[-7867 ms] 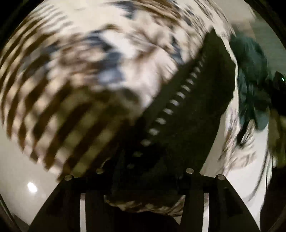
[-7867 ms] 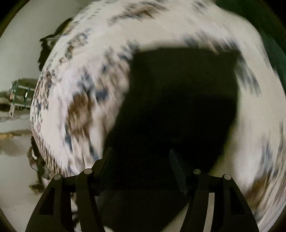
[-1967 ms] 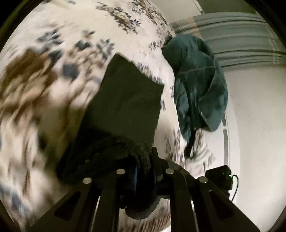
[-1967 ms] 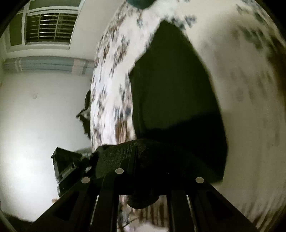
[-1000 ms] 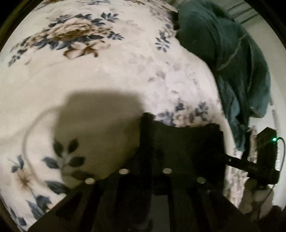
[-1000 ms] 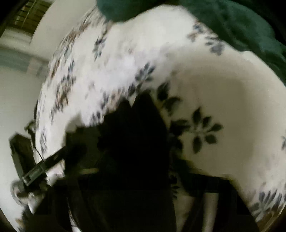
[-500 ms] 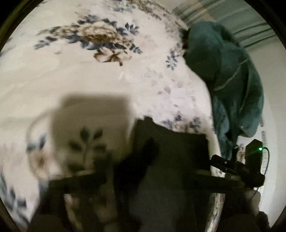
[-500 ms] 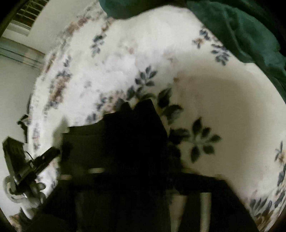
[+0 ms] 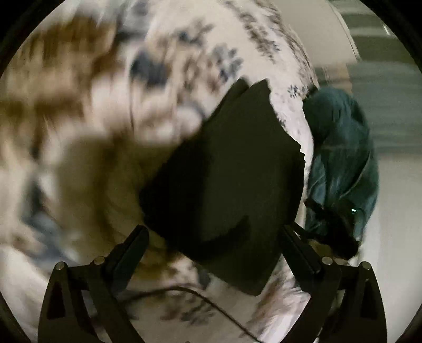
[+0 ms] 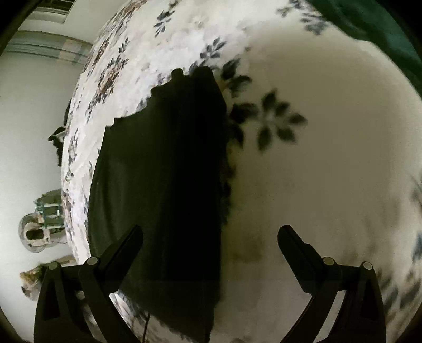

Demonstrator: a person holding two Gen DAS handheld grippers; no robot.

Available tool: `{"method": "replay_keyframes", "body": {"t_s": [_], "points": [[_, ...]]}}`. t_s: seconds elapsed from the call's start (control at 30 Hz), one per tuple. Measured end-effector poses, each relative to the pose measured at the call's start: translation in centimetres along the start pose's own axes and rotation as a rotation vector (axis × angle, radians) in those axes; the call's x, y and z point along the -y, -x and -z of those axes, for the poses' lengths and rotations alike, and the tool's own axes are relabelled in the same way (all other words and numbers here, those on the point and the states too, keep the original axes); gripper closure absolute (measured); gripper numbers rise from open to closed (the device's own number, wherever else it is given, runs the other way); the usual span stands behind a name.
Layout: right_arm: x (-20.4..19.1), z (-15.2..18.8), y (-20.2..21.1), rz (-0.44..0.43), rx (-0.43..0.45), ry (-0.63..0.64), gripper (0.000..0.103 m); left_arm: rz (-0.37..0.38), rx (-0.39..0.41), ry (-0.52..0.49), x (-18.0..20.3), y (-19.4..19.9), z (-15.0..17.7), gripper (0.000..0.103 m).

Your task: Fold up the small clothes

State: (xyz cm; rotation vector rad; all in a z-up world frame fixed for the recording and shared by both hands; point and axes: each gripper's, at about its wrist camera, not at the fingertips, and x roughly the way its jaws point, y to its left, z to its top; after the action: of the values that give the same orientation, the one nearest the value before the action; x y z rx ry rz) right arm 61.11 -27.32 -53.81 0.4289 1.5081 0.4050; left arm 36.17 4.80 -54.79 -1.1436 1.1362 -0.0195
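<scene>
A dark, near-black small garment (image 9: 232, 174) lies folded flat on the floral bedspread (image 9: 79, 132). In the right wrist view the same garment (image 10: 163, 184) stretches away from the lower left. My left gripper (image 9: 213, 237) is open and empty, hovering just above the garment's near edge. My right gripper (image 10: 211, 234) is open and empty, above the garment's right edge and the bare spread beside it. The left wrist view is blurred by motion.
A crumpled teal-green garment (image 9: 343, 163) lies at the bed's edge to the right, also at the top right of the right wrist view (image 10: 374, 23). A thin dark cable (image 9: 200, 300) crosses the spread. Beyond the bed's left edge stand small objects on the floor (image 10: 39, 232).
Both grippers have let go of the dark garment and opened. It now lies flat on the bedspread, and both grippers have pulled back from it.
</scene>
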Motion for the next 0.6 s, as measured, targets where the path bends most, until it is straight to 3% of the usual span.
{"method": "replay_keyframes", "body": {"t_s": [0.07, 0.1, 0.17, 0.2, 0.23, 0.27, 0.3, 0.33, 0.47, 0.6], "points": [[0.1, -1.9, -1.8, -0.048, -0.013, 0.000, 0.004, 0.047, 0.000, 0.070, -1.0, -3.4, 0.6, 0.004], [0.1, -2.8, -2.9, -0.078, -0.032, -0.006, 0.006, 0.035, 0.013, 0.078, -1.1, -4.1, 0.5, 0.006], [-0.4, -3.9, -4.4, -0.108, -0.050, -0.005, 0.006, 0.057, 0.093, 0.098, -0.7, -4.3, -0.1, 0.006], [-0.9, -4.2, -4.9, -0.131, -0.041, -0.004, 0.009, 0.050, 0.132, 0.089, -0.2, -3.9, -0.5, 0.021], [-1.3, -4.4, -5.3, -0.152, -0.036, -0.005, 0.031, 0.040, 0.151, 0.080, 0.1, -3.6, -0.9, 0.043], [-1.5, -4.4, -5.8, -0.127, -0.042, -0.026, 0.049, 0.059, 0.165, 0.076, 0.1, -3.3, -1.0, 0.056], [-1.6, -4.3, -6.3, -0.128, -0.044, -0.050, 0.070, 0.066, 0.176, 0.069, 0.2, -2.9, -1.3, 0.062], [-1.7, -4.0, -6.5, -0.146, -0.038, -0.067, 0.075, 0.065, 0.175, 0.060, 0.5, -2.5, -1.8, 0.064], [-1.2, -1.5, -4.7, -0.194, 0.036, -0.157, 0.080, 0.079, 0.131, 0.034, 1.0, -0.5, -4.0, 0.067], [-2.5, 4.8, -0.6, -0.201, 0.136, -0.199, 0.082, 0.102, 0.049, -0.072, 2.9, 2.2, -8.2, 0.067]]}}
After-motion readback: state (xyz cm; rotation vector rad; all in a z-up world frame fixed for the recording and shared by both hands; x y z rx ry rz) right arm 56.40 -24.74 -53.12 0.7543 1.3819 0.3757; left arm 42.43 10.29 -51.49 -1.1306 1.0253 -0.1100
